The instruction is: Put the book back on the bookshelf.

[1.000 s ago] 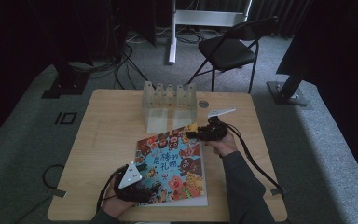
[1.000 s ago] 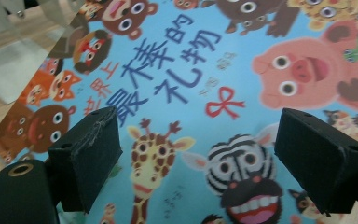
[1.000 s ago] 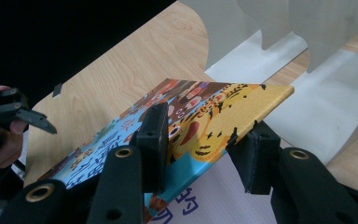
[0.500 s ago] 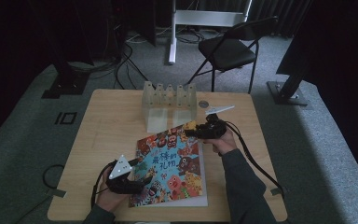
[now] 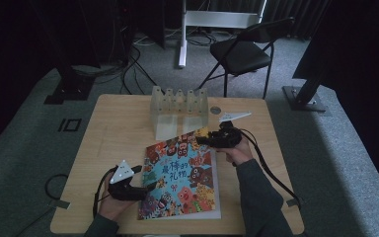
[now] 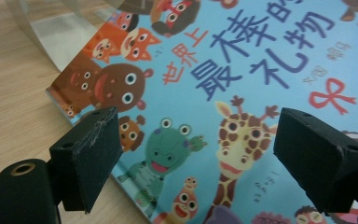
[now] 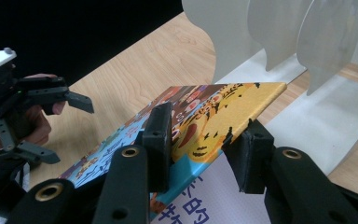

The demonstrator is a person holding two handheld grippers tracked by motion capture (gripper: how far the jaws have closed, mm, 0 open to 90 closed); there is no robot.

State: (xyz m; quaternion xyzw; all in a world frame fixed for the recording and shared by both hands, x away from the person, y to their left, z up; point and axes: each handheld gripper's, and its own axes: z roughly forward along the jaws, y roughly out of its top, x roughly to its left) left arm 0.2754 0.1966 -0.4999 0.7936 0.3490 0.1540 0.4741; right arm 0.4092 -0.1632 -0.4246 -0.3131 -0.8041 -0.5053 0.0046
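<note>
Right gripper (image 7: 200, 140) (jaws just closing) pinches book (image 7: 205, 116) corner.

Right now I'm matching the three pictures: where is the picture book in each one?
High view: picture book lies low and centre on the table, between the grippers.
Left gripper view: its blue cover spreads across the right and centre.
Right gripper view: its corner is lifted at centre.
Shared landmark: the translucent rack.
</note>
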